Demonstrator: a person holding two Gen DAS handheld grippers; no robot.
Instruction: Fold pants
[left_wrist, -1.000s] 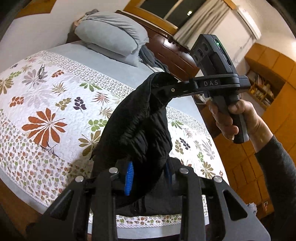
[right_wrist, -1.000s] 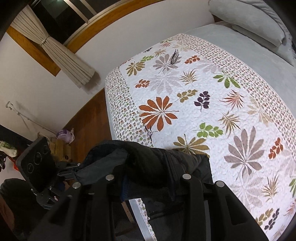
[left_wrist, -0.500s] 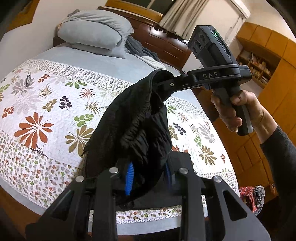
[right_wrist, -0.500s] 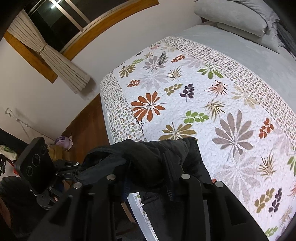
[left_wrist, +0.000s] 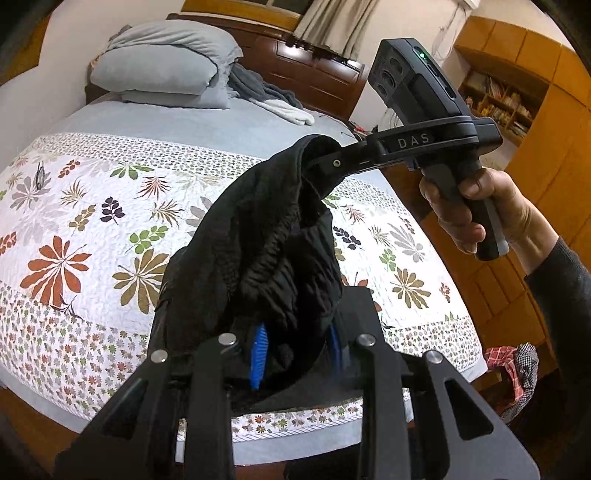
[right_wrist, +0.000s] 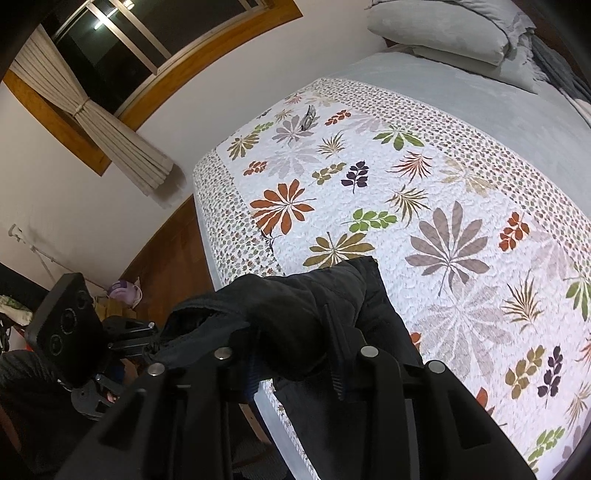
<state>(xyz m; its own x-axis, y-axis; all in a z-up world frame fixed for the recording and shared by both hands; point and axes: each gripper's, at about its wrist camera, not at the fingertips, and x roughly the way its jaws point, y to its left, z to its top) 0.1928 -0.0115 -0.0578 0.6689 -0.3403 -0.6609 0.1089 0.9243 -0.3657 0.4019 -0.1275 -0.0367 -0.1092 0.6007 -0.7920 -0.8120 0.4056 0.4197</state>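
Black quilted pants (left_wrist: 266, 240) hang bunched between my two grippers above the foot of the bed. At the bottom of the left wrist view, my left gripper (left_wrist: 295, 343) is shut on a thick fold of them between its blue pads. My right gripper (left_wrist: 321, 162), held by a hand (left_wrist: 465, 206), is shut on the waistband higher up. In the right wrist view the right gripper (right_wrist: 295, 365) clamps the pants (right_wrist: 295, 310), and the left gripper (right_wrist: 155, 347) holds their other end at lower left. The lower cloth drapes onto the bed's edge.
A leaf-patterned quilt (left_wrist: 110, 221) covers the bed. Grey pillows (left_wrist: 166, 62) and loose clothes (left_wrist: 266, 92) lie by the dark headboard (left_wrist: 314, 74). Wooden cabinets (left_wrist: 535, 110) and a checked cloth (left_wrist: 513, 365) are at the right. A curtained window (right_wrist: 122, 147) and wood floor (right_wrist: 166, 251) are at the left.
Both grippers have carried the pants sideways along the foot of the bed, and the pants now reach farther over the quilt. Both grips are unchanged.
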